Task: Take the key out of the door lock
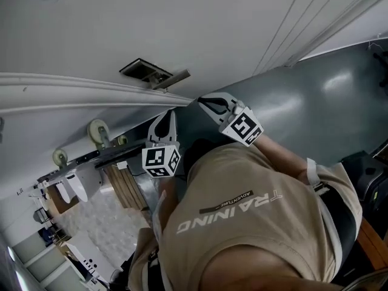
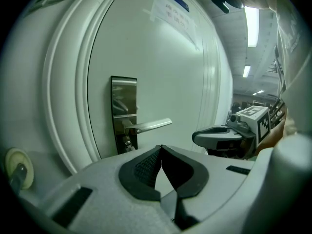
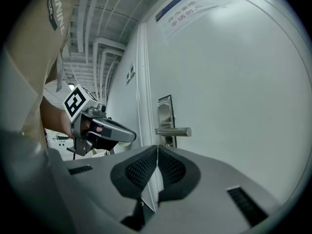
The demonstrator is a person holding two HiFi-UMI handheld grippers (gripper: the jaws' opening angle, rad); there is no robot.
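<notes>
Left tongs (image 2: 161, 149): pressed together with nothing between the pads, aimed at the door (image 2: 161, 72) and short of it.
Right tongs (image 3: 157, 149): likewise closed and empty, just beside the left pair and pointed at the same door.
Key (image 2: 128, 145): in the lock, ahead of the left tongs and a little left of their tips. It sits just under the handle (image 2: 151, 126), low on the plate (image 2: 123, 94). For the right tongs it lies about behind their own tips and cannot be made out.
Handling: it looks small, stiff and light, probably slick metal with little sticking out. It should slide free only if pulled straight along its own line, and a skewed pull may bind it. It is too small to tell how it is turned.
Grip: take it on the flat head, one pad on each face. The tongs must spread first.
In the way: the handle's lever juts out right above the key and runs to the right as the left tongs see it. An approach under the lever looks best.
Around: the door frame is left of the left tongs. A round stop (image 2: 17, 167) sits far left and low. A notice (image 2: 170, 11) is high on the door, well clear.
</notes>
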